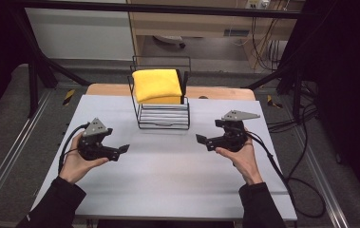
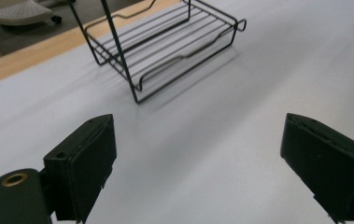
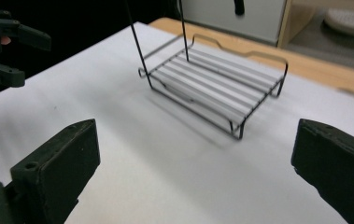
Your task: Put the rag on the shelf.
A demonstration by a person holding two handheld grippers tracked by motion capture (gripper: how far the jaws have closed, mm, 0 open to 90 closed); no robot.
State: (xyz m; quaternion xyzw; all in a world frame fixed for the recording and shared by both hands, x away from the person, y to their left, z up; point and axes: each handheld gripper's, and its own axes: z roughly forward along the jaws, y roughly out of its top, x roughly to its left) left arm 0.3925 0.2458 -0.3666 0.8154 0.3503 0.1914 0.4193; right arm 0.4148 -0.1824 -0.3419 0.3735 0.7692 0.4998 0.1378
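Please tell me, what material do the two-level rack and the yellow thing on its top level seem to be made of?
The rack looks like thin metal wire with a black coating, likely painted or powder-coated: slim rods, bent corners, a faint sheen. The yellow thing seems to be soft folded cloth, perhaps microfibre or terry: matte surface, rounded edges, slight sag over the shelf. The exact fibre cannot be told.

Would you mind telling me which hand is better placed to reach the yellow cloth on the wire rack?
Neither clearly. The left gripper and right gripper flank the wire rack about evenly, both open and empty. The yellow cloth lies centred on top; the right looks marginally nearer.
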